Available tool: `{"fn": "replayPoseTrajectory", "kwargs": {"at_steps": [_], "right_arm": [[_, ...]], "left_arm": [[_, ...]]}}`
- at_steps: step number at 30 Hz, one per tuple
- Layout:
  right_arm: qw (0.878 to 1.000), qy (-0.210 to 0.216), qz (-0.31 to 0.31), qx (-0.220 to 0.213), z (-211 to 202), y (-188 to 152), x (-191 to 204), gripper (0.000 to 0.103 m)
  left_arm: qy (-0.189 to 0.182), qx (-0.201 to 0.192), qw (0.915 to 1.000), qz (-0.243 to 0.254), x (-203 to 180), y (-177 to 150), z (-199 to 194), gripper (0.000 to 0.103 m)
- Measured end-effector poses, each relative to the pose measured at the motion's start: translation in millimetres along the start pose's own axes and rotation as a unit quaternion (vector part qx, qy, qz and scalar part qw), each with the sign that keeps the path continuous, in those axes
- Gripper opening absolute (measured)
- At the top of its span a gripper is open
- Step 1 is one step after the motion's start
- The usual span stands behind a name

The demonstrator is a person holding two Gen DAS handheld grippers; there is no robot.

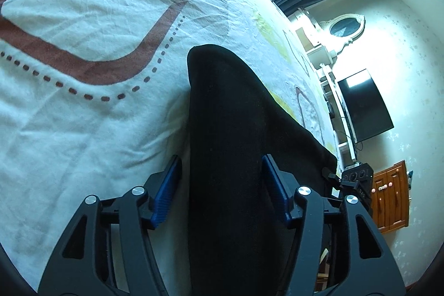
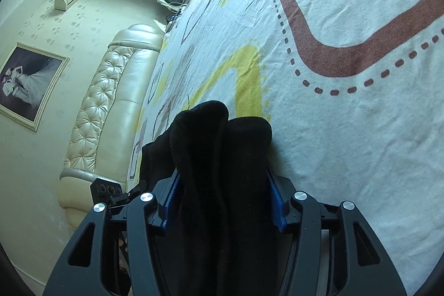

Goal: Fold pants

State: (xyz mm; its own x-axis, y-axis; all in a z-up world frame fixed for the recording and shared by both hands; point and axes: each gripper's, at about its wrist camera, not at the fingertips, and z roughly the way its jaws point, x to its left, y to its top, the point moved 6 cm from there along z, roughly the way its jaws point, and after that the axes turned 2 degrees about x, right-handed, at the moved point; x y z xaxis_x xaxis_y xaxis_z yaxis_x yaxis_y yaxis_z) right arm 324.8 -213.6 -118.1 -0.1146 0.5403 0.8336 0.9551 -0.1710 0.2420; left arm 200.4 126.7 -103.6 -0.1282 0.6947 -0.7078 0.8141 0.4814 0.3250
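The black pants (image 1: 236, 129) lie on a white bedspread (image 1: 83, 115) with brown and yellow shapes. In the left wrist view, my left gripper (image 1: 220, 171) straddles a folded edge of the pants, its blue pads (image 1: 166, 193) spread on either side of the cloth. In the right wrist view, the pants (image 2: 219, 157) bunch in thick folds between the blue pads (image 2: 276, 201) of my right gripper (image 2: 222, 179), which presses on them from both sides. The other gripper shows small at each view's edge, beside the cloth.
The bedspread (image 2: 347, 129) fills most of both views. A padded cream headboard (image 2: 111, 101) runs along the bed's left in the right wrist view. A black screen (image 1: 363, 104), a white dresser with mirror (image 1: 344, 29) and a wooden cabinet (image 1: 391, 199) stand beyond the bed.
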Motion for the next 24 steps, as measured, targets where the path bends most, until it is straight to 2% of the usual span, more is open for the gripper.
{"fn": "replayPoseTrajectory", "kwargs": {"at_steps": [8, 11, 16, 20, 21, 22, 23, 24], "right_arm": [[0.998, 0.046, 0.035, 0.014, -28, -42, -9, 0.061], [0.998, 0.049, 0.029, 0.031, -34, -65, -7, 0.063], [0.997, 0.056, 0.025, 0.038, -38, -88, -2, 0.067], [0.998, 0.044, 0.028, 0.029, -35, -87, -1, 0.067], [0.999, 0.038, 0.024, 0.029, -34, -87, 0, 0.065], [0.999, 0.024, 0.017, 0.029, -32, -88, 1, 0.055], [0.999, 0.01, 0.01, 0.034, -31, -89, -1, 0.051], [0.999, 0.006, 0.009, 0.035, -31, -90, -2, 0.045]], "left_arm": [[-0.032, -0.008, 0.999, -0.031, 9, -49, -36, 0.071], [-0.031, -0.003, 0.9993, -0.023, 6, -65, -44, 0.072], [-0.043, 0.015, 0.9989, -0.015, -1, -87, -40, 0.079], [-0.037, 0.019, 0.9991, 0.009, -11, -91, -30, 0.091], [-0.037, 0.018, 0.9991, 0.004, -13, -90, -27, 0.09], [-0.04, 0.017, 0.999, -0.001, -13, -91, -26, 0.09], [-0.038, 0.014, 0.9992, -0.003, -14, -92, -25, 0.077], [-0.013, 0.019, 0.9997, 0.001, -12, -96, -23, 0.06]]}}
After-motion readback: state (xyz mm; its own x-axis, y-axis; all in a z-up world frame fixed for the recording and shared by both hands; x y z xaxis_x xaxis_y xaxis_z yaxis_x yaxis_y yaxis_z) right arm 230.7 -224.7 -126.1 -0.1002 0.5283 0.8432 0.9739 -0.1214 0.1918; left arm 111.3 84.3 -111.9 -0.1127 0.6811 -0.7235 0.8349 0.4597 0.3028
